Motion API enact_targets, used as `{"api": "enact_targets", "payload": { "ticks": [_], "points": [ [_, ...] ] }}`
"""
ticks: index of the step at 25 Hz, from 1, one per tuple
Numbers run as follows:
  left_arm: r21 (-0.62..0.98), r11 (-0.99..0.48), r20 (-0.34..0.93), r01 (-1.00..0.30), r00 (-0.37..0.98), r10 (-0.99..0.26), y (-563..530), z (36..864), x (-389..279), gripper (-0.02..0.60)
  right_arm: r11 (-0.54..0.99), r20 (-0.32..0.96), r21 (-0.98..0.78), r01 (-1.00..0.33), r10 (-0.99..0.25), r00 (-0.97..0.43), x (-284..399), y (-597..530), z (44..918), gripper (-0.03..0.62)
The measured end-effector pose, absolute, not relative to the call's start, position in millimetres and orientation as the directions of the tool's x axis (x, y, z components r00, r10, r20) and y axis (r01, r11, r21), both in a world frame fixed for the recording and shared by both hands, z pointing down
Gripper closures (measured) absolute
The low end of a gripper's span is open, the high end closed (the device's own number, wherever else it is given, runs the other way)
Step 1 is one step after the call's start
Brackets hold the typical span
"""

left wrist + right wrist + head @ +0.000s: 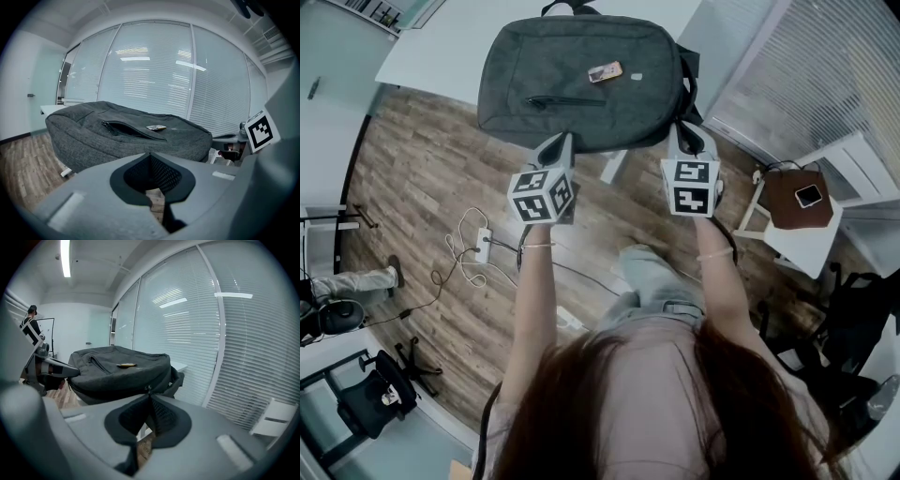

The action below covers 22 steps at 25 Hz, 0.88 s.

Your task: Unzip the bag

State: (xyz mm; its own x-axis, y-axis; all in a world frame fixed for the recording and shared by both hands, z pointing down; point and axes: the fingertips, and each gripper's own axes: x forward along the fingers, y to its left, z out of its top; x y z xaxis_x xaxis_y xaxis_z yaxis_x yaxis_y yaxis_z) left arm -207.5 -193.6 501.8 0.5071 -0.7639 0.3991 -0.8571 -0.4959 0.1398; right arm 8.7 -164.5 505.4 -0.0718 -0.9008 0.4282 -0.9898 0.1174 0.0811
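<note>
A grey fabric backpack [581, 66] lies flat on the white worktop [441, 56] in front of you. Your left claw [555, 150] is closed and empty, just at the backpack's near edge. Your right claw [689, 136] is closed at its near right corner, pinching what looks like the small metal zip pull [148, 389].

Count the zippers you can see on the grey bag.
2. A pocket zipper runs across the bag's top face. A side zipper runs along its near wall. More may be hidden on the far side or underneath.
</note>
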Motion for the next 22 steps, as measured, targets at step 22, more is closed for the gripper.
{"api": "enact_targets", "payload": {
  "ticks": [22],
  "points": [
    [0.140,-0.521,0.393,-0.842,0.531,-0.751,-193,503,-206,0.573,0.165,0.467,0.109,-0.980,-0.879,-0.096,17,-175,497,0.583]
  ]
}}
